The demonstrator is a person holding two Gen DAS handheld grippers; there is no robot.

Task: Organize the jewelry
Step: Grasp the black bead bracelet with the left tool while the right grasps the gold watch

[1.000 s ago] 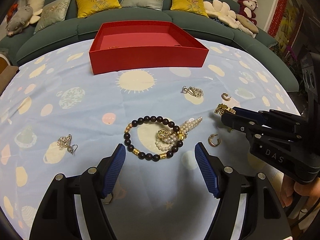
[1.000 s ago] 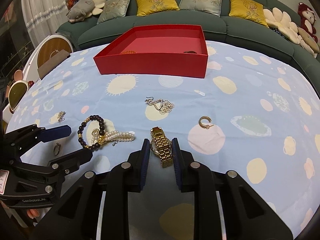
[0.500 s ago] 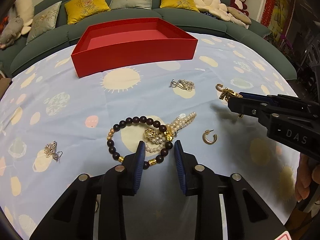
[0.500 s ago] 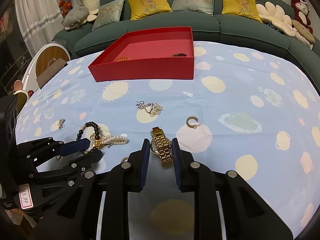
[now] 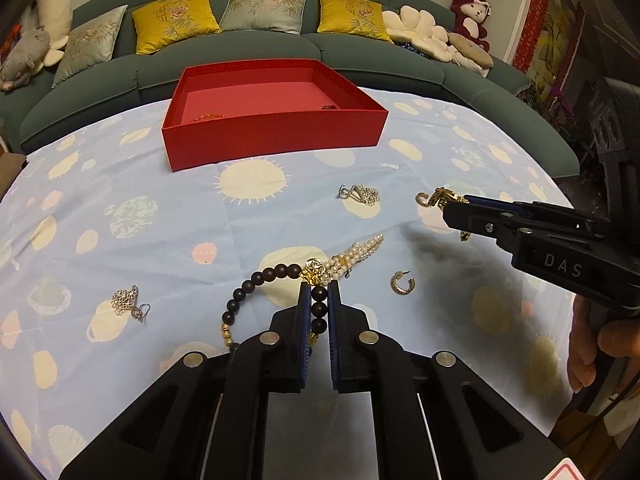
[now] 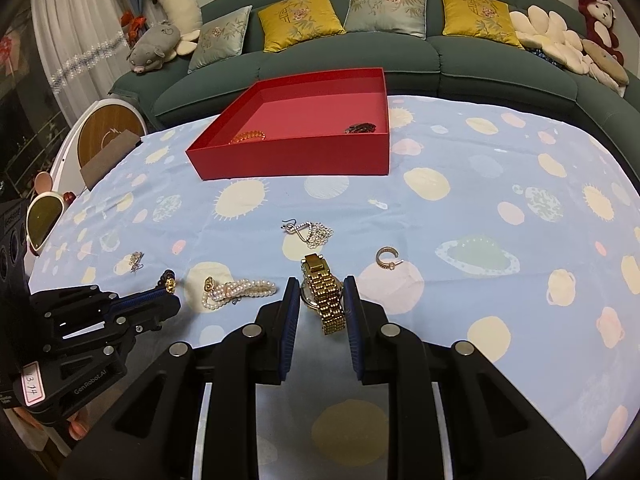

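Note:
My left gripper (image 5: 319, 292) is shut on the dark bead bracelet (image 5: 256, 284), lifting one side of it off the cloth; a pearl bracelet (image 5: 356, 254) with a gold charm lies tangled against it. My right gripper (image 6: 322, 292) is shut on a gold watch (image 6: 323, 292) and holds it above the table; it also shows in the left wrist view (image 5: 444, 198). The red box (image 5: 276, 128) stands at the back with an orange bracelet (image 6: 248, 136) and a dark piece (image 6: 360, 128) inside.
On the blue patterned cloth (image 5: 120, 184) lie a silver earring (image 5: 360, 193), a gold hoop (image 5: 401, 282), another gold hoop (image 6: 386, 258) and a filigree earring (image 5: 128, 300). A green sofa (image 5: 100, 92) with cushions curves behind the table.
My left gripper closed from wide open onto the dark bead bracelet and pulled it up and out of its round shape. My right gripper rose with the gold watch.

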